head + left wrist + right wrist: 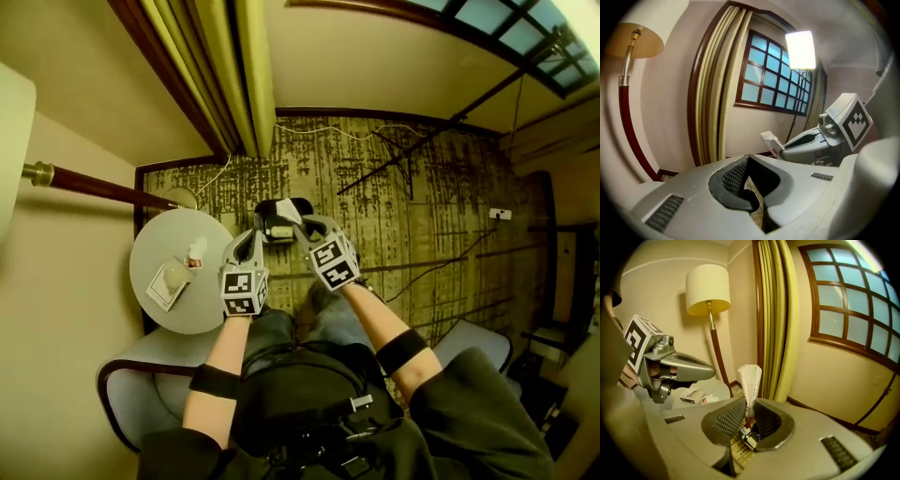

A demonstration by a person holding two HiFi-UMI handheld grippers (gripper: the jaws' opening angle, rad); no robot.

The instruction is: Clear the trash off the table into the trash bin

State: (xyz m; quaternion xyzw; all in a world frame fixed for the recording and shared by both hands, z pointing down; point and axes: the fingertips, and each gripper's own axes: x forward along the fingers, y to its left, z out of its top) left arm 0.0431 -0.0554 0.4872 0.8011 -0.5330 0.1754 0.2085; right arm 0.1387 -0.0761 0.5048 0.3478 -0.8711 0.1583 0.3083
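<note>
Right gripper view: right gripper's [749, 403] fingers [728, 420] pinch a white wrapper [750, 378] (left gripper's [749, 161] fingers closed, empty).

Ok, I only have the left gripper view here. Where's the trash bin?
Observer: The trash bin stands on the carpet just off the right edge of the round table. In the head view the right gripper's tip shows over it.
Operator: Is the right gripper's piece properly clamped?
Observer: Yes. The right gripper pinches the lower end of a white wrapper, which sticks up from between the jaws.
Operator: What's left on the table?
Observer: A flat box and a crumpled tissue lie close together.
</note>
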